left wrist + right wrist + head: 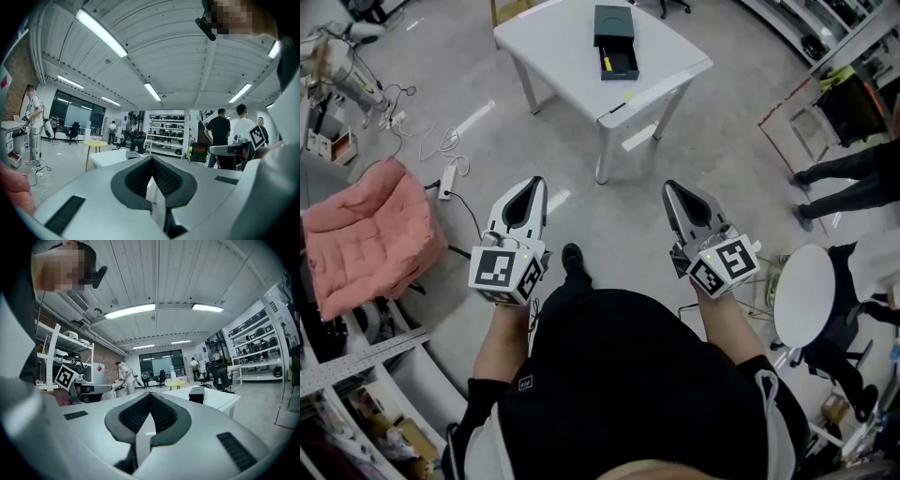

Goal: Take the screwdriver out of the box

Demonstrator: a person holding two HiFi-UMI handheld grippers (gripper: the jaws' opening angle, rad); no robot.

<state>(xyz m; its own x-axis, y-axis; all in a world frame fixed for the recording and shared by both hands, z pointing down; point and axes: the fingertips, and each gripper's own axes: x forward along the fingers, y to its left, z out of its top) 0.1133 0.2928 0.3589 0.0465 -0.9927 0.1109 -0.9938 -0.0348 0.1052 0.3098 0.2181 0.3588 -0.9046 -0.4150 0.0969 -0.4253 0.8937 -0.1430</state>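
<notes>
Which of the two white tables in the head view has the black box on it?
The square table straight ahead, bearing the box; the round table at the person's right has none.

I can read no words or numbers here. The cubes [506, 272] on the left gripper [534, 184] and right gripper [668, 187] carry only black-and-white square patterns. A small white mark [525, 382] on the black shirt [619, 375] and a red sign [100, 367] on a pale panel [96, 373] are too small to read
</notes>
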